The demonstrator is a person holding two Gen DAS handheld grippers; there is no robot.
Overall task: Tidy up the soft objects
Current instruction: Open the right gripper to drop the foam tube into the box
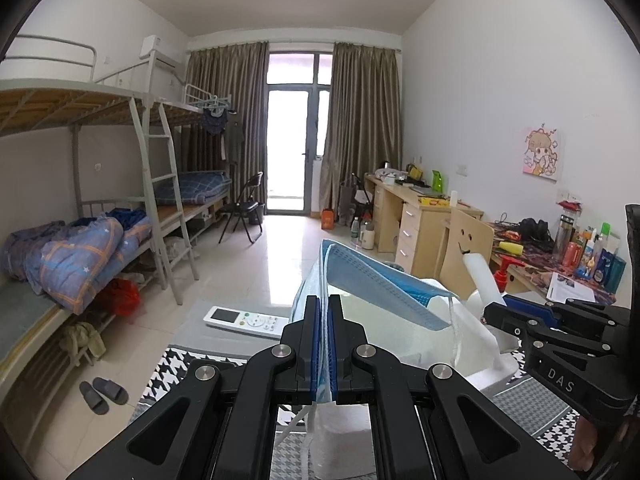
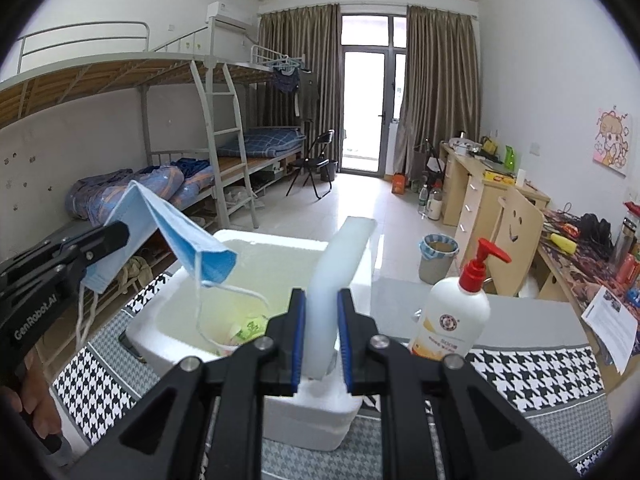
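My left gripper (image 1: 324, 304) is shut on a blue face mask (image 1: 380, 284), which folds over and droops to the right above an open white foam box (image 1: 492, 376). In the right wrist view the mask (image 2: 180, 232) hangs from the left gripper (image 2: 116, 236), its white ear loops dangling into the box (image 2: 272, 240). My right gripper (image 2: 322, 300) is shut on a white foam strip (image 2: 340, 264) that stands upright over the box's near right edge. The strip (image 1: 478, 276) and right gripper (image 1: 496, 312) also show at the right of the left wrist view. A yellow-green soft item (image 2: 250, 326) lies inside the box.
The box stands on a houndstooth-patterned cloth (image 2: 540, 372). A white pump bottle with a red top (image 2: 456, 316) stands right of the box. A white remote control (image 1: 244, 322) lies left of it. Bunk beds line the left wall, cluttered desks the right.
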